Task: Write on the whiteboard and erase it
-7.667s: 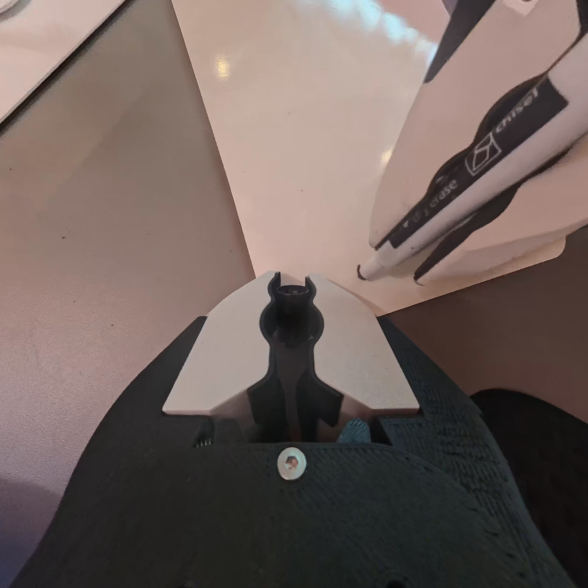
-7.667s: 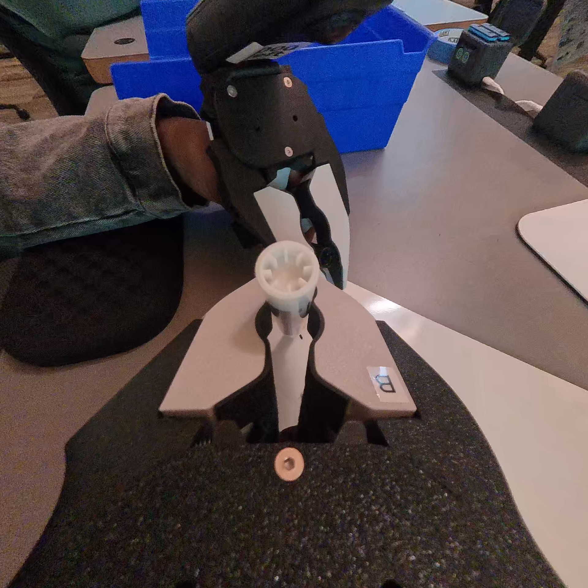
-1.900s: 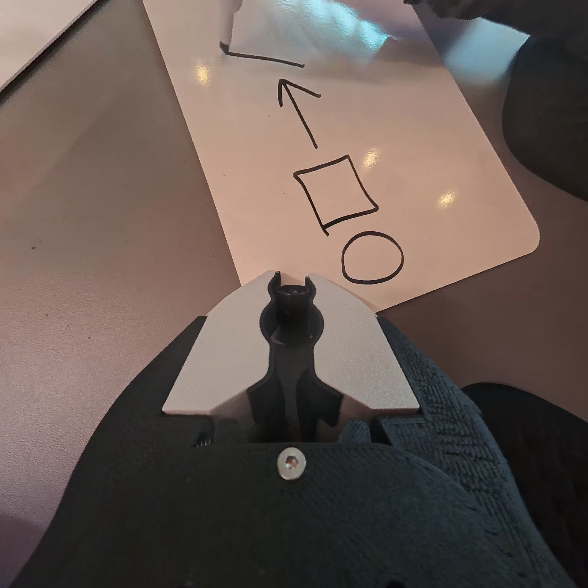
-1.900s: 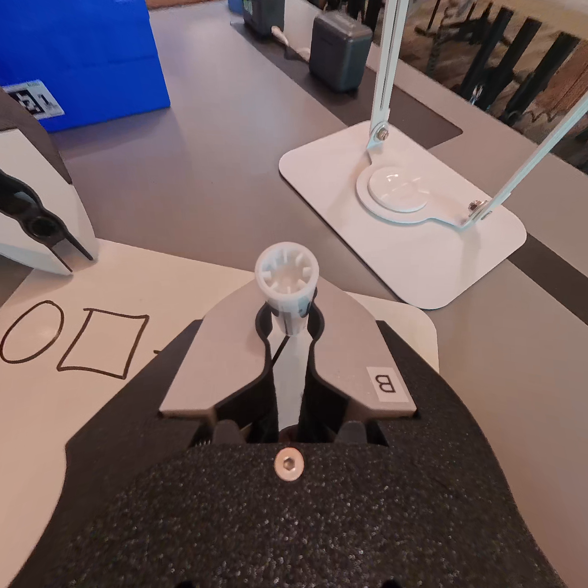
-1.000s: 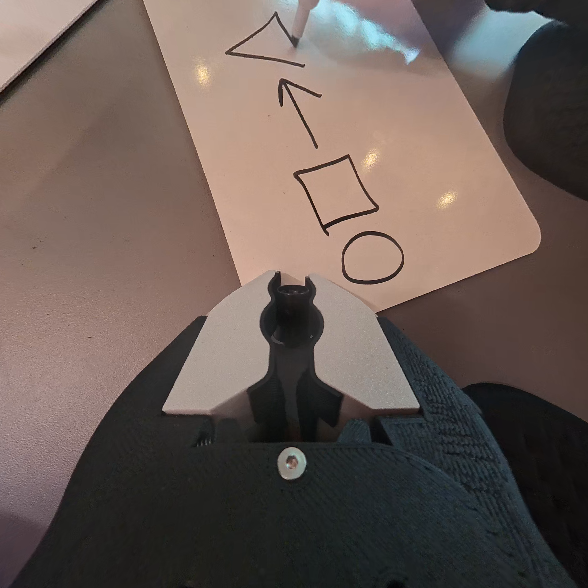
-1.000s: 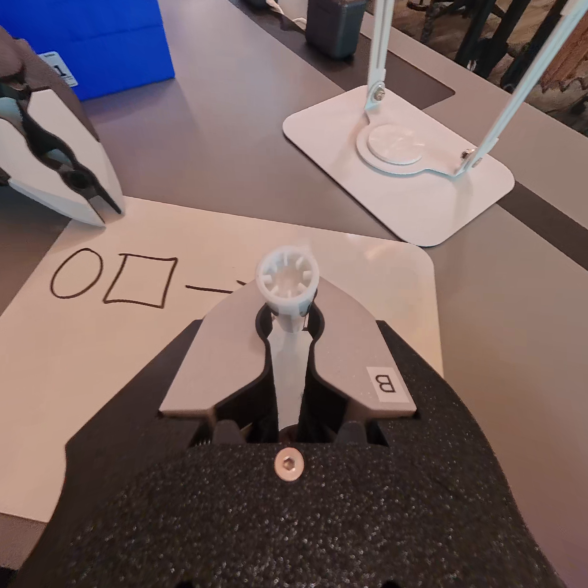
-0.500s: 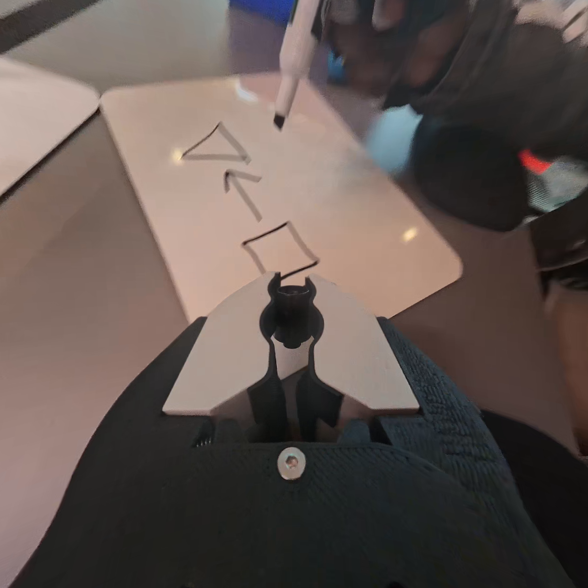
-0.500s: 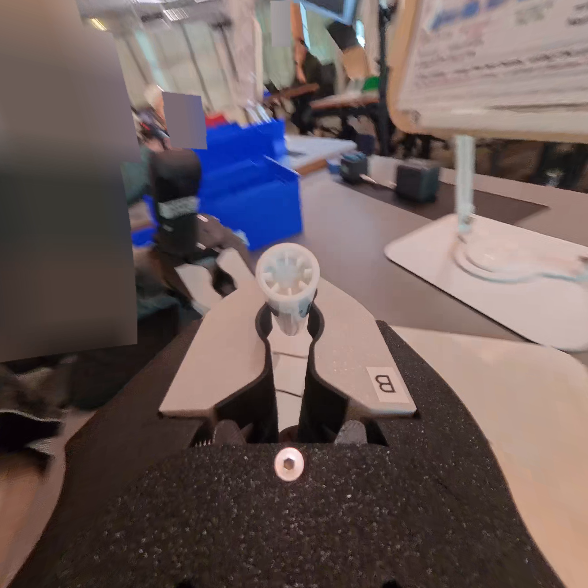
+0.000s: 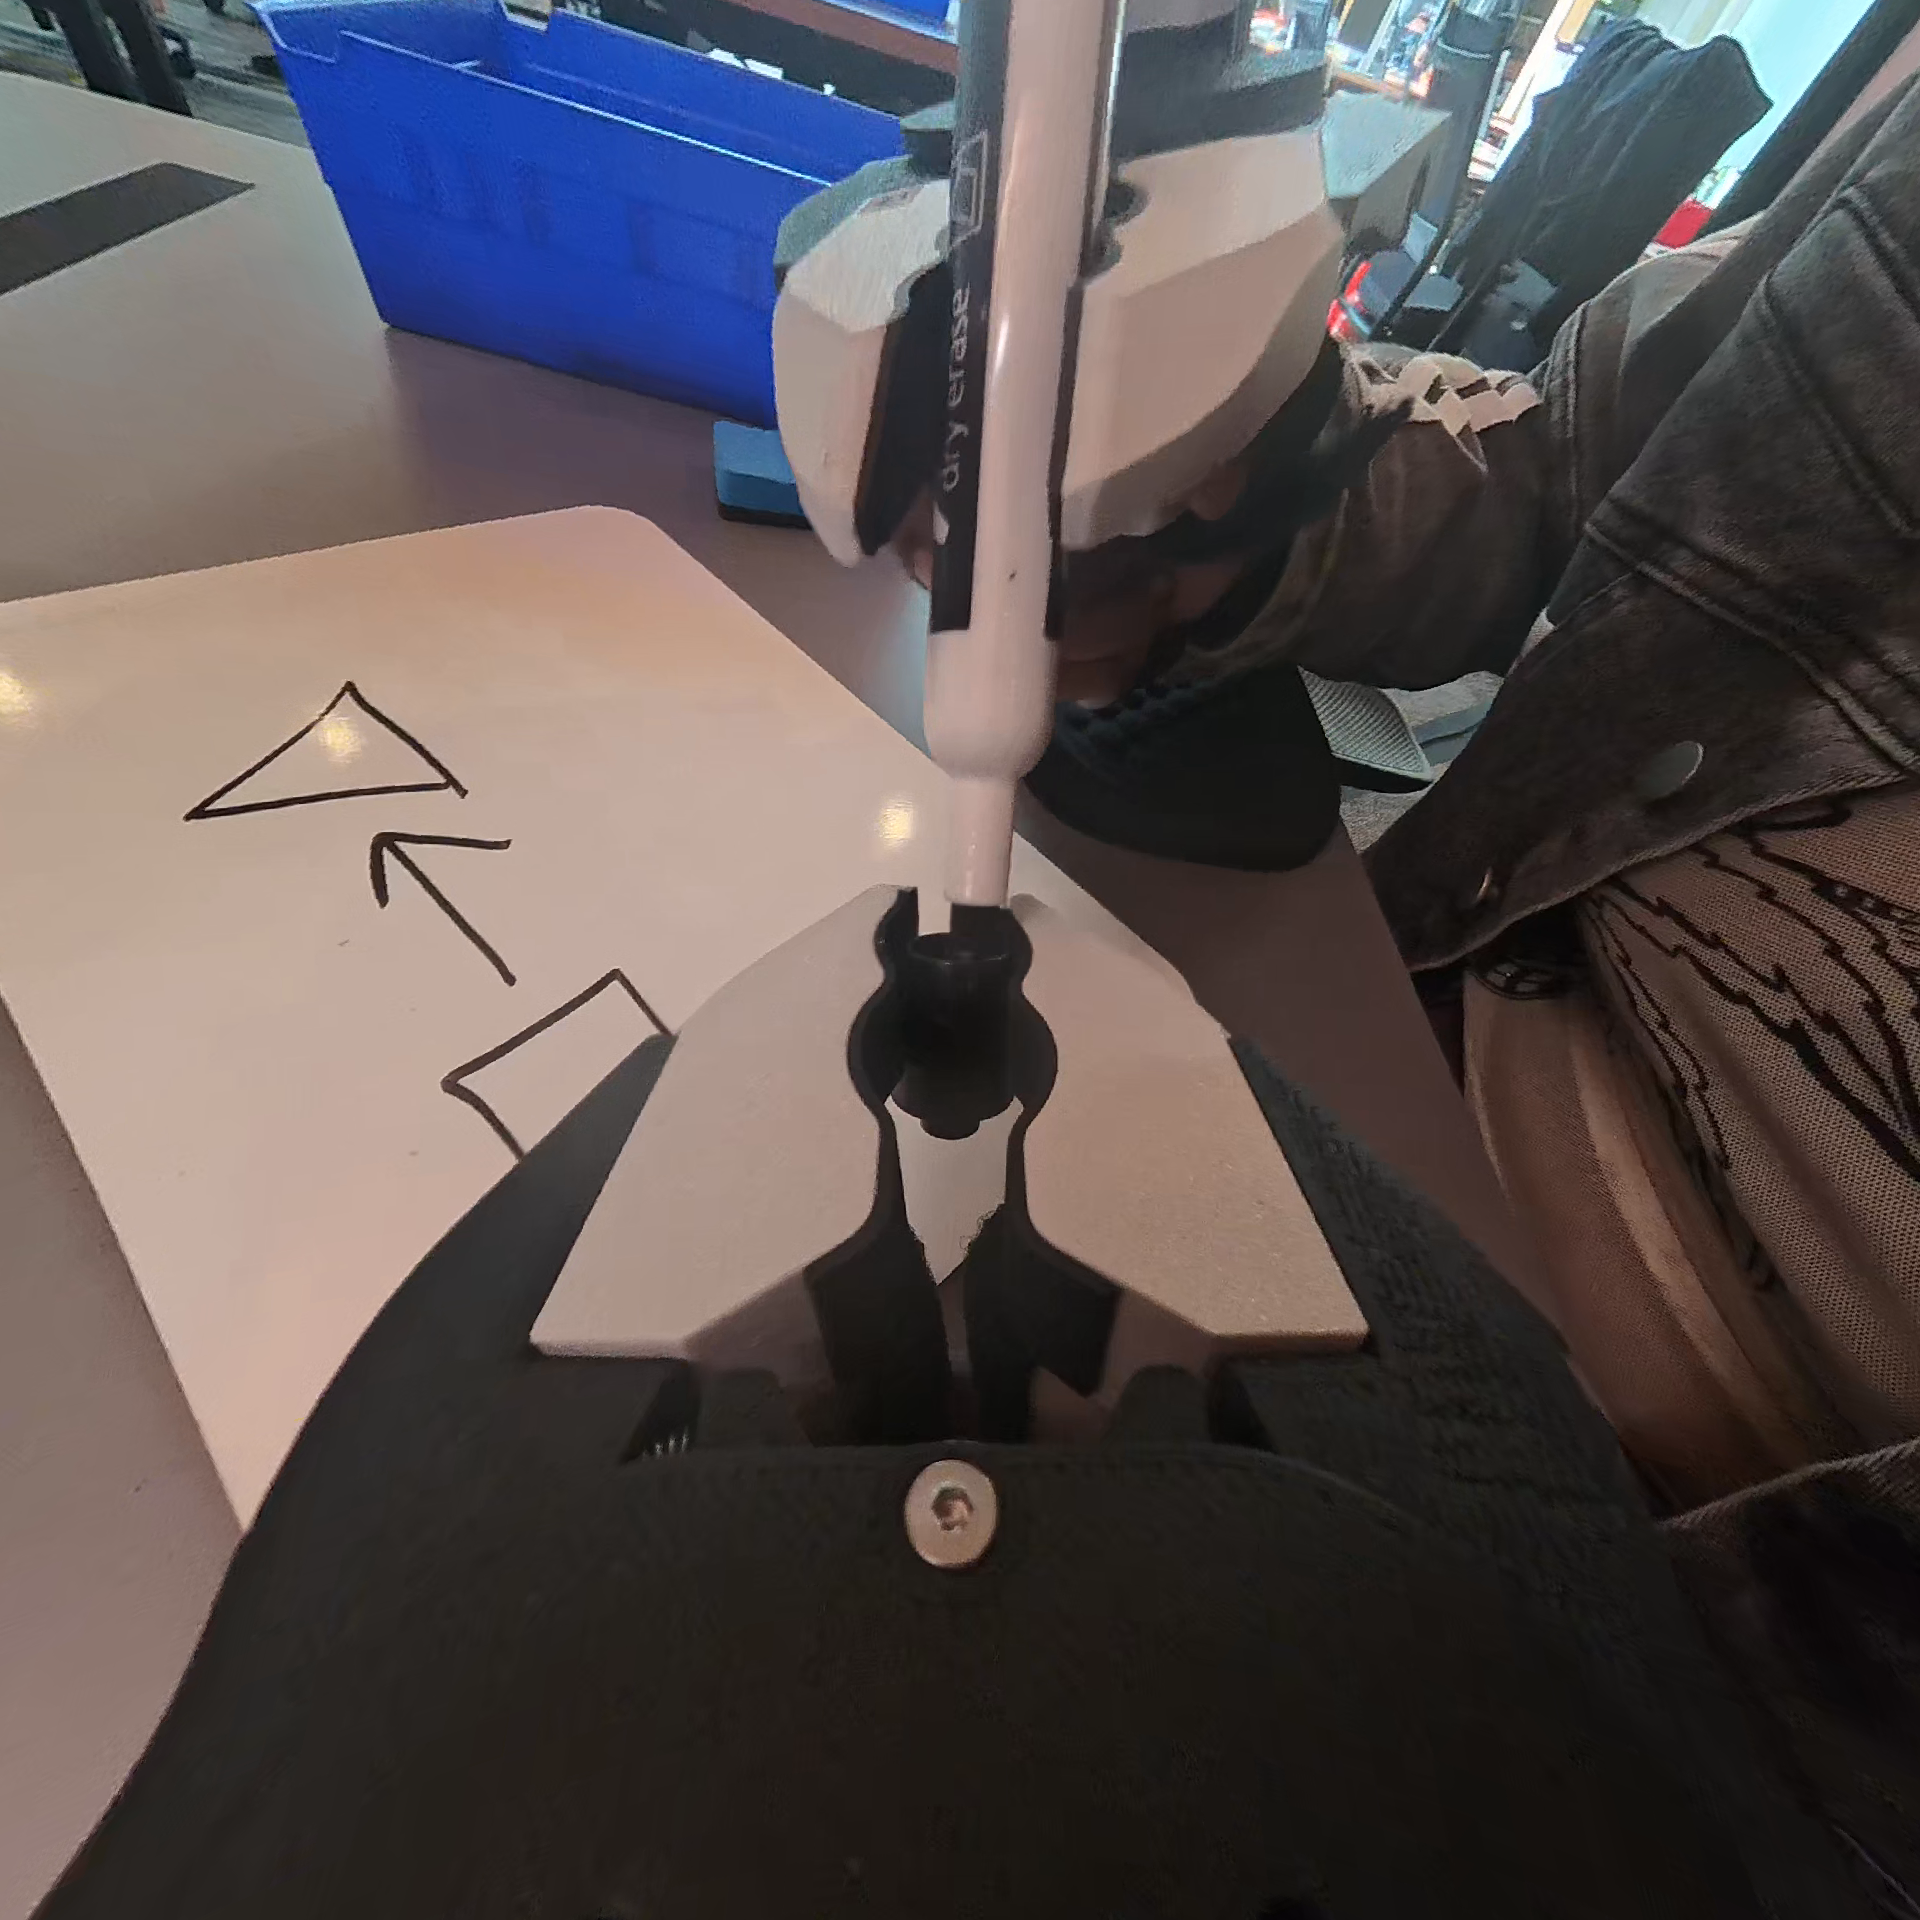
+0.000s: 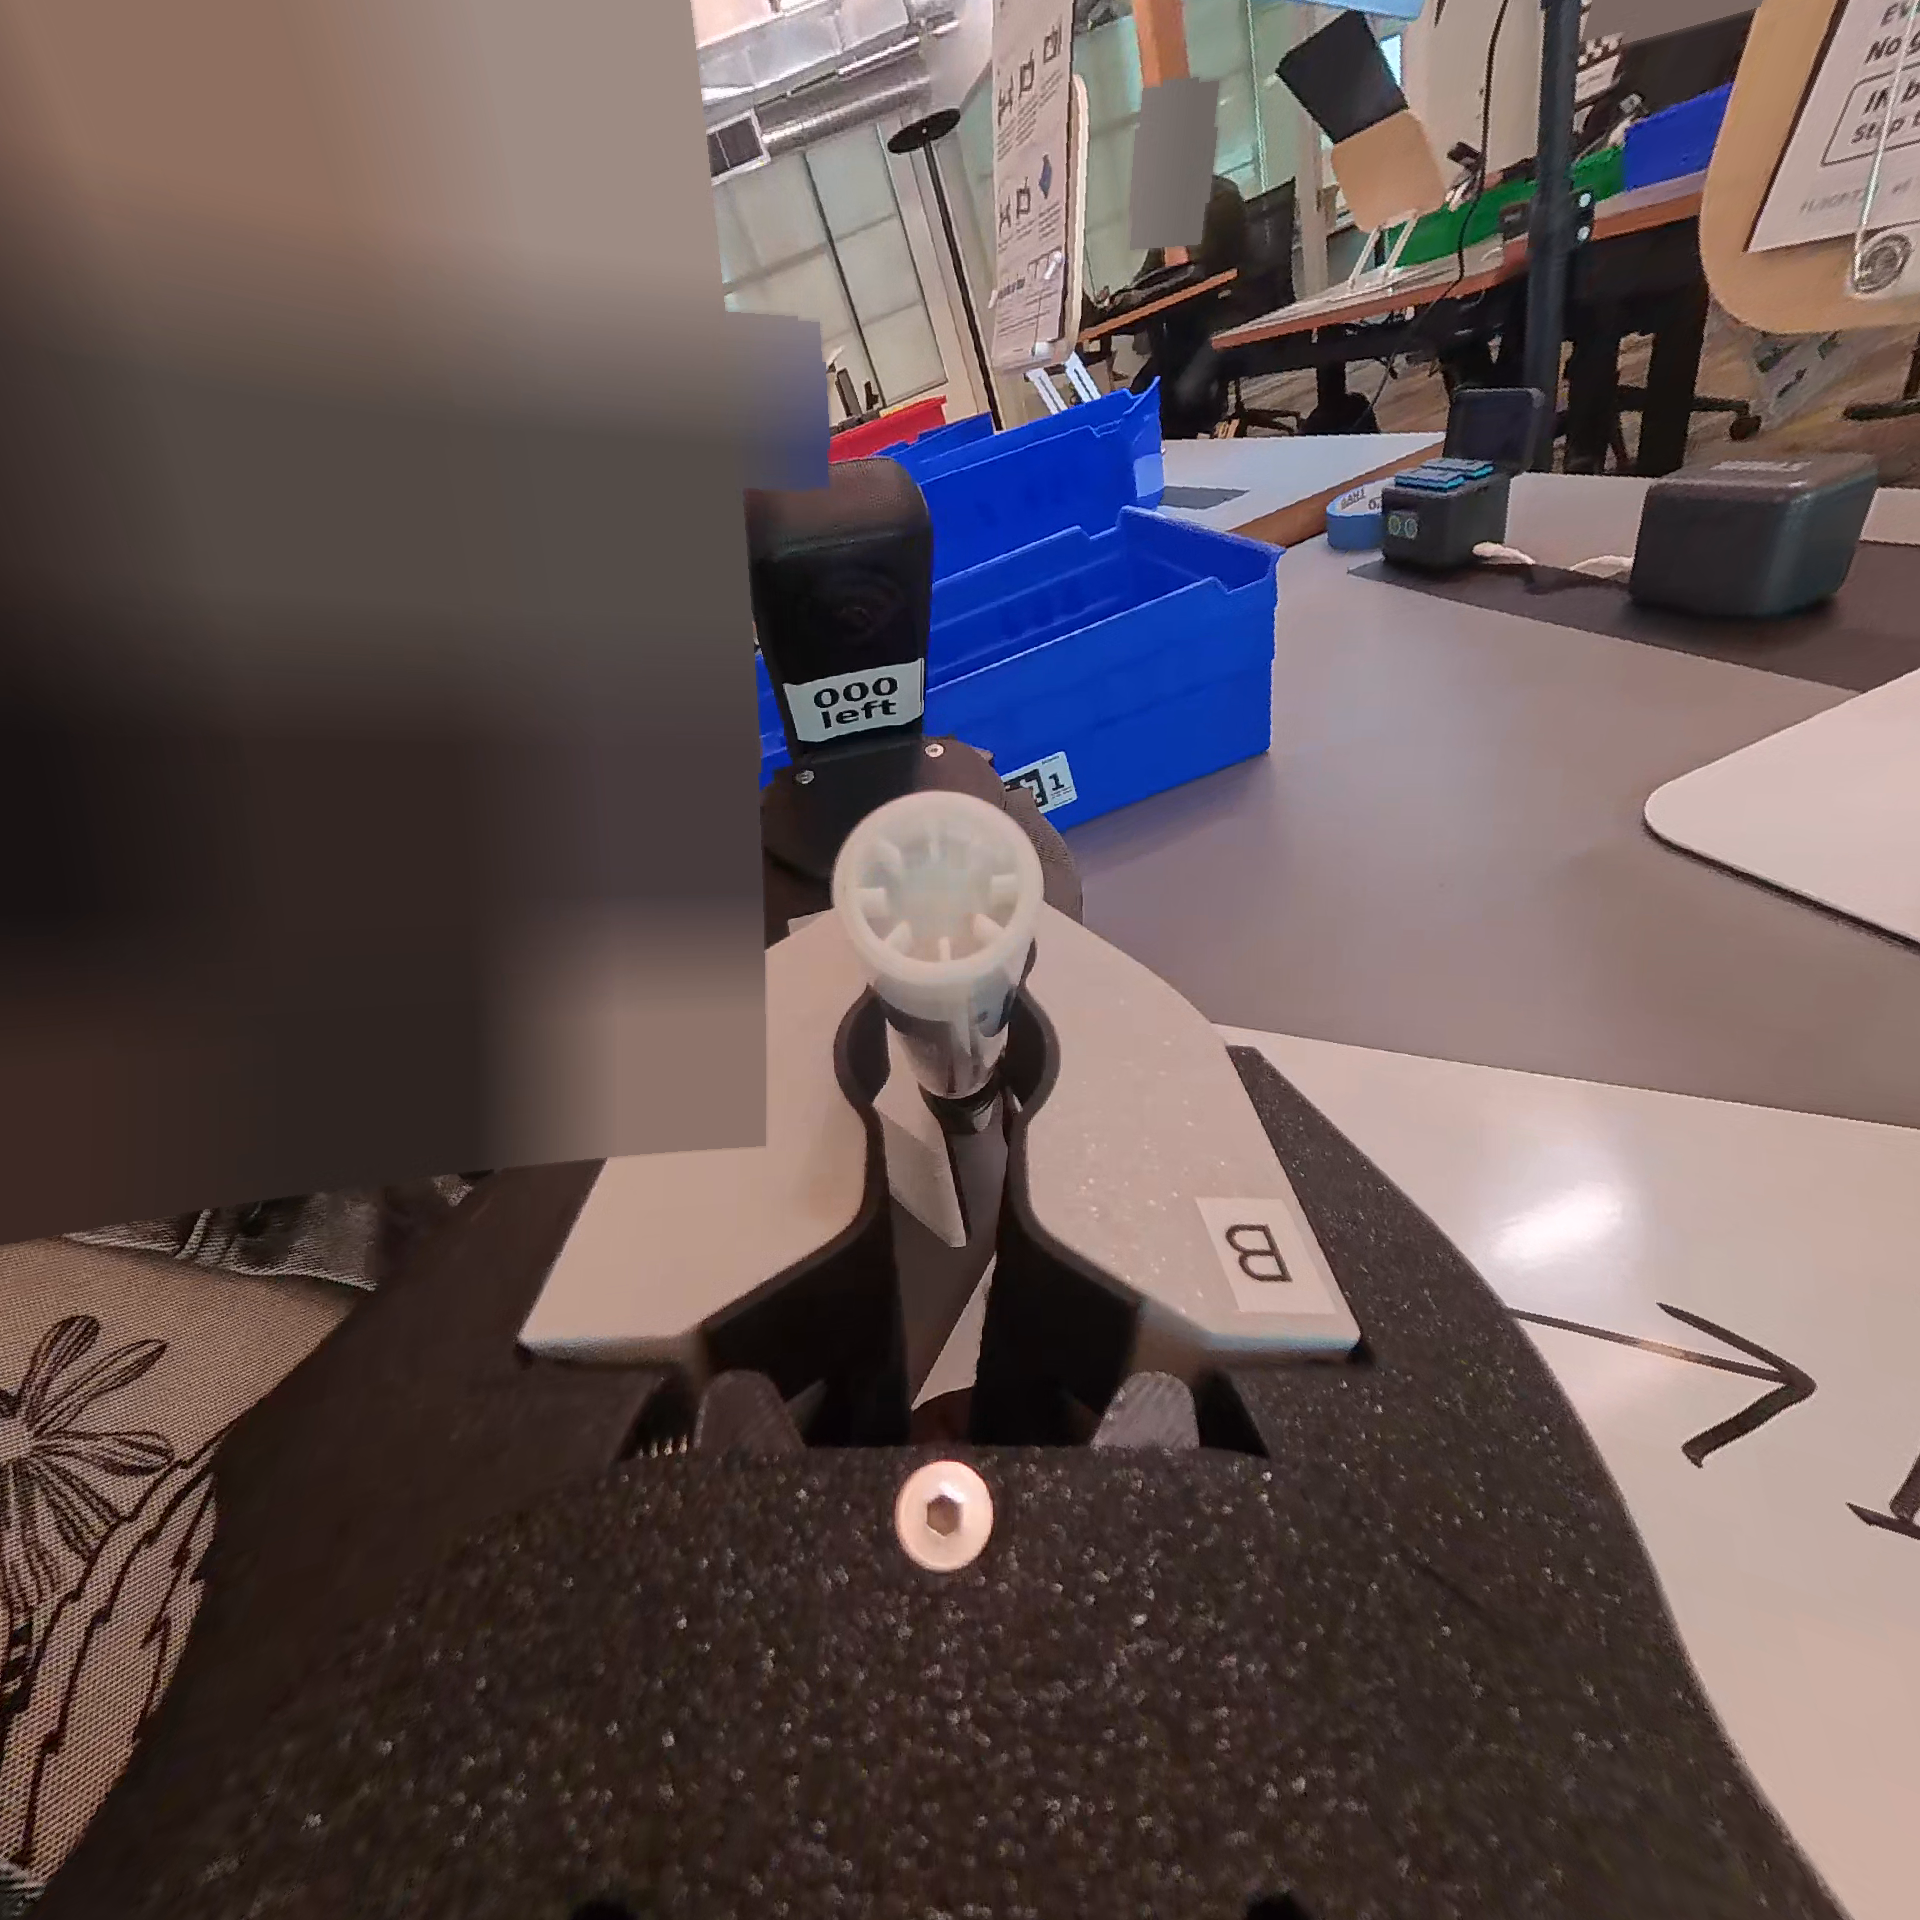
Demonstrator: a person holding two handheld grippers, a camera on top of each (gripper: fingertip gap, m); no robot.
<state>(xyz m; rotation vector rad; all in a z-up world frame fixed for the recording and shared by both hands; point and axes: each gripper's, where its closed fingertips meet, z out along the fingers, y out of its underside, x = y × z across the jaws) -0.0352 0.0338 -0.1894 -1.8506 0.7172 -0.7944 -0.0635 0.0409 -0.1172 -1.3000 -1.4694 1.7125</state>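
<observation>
Left gripper: fingers clamped on black marker cap, above whiteboard edge. Right gripper: fingers clamped on white dry-erase marker, tip at cap mouth. Whiteboard bears drawn triangle, arrow, square.

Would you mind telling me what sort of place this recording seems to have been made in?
Most likely an open-plan lab or workshop office. The grey table carries blue storage bins and small grey device cases, and behind them stand rows of desks with hanging posters.
</observation>
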